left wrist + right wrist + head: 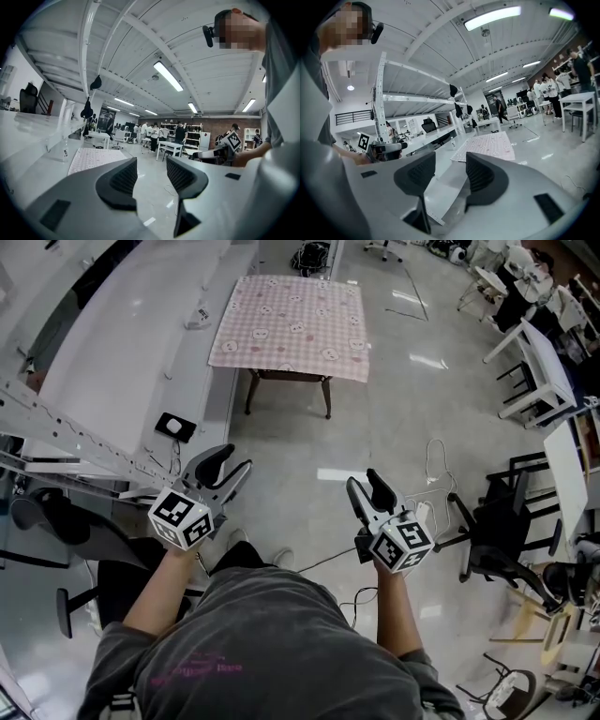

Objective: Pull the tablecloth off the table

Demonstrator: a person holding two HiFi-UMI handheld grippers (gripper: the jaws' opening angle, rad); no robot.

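tablecloth [291, 326] well ahead, apparently flat | left tool [230, 465], right tool [367, 486]: jaws apart

Bright, even white light falls from long ceiling tubes [168, 76], which leave glare patches on the glossy floor [403, 418]. Shadows are soft and faint. The 2 gripper views bulge strongly, with black corners and soft nearest surfaces; the head view is sharp.

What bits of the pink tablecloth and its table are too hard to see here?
Tabletop: head view, the tablecloth covers it all.
Far table legs: head view, hidden under the cloth; two near legs show.
Cloth's near edge: left gripper view, behind the left gripper's jaw.
Small item on the white bench: head view, too small to name.
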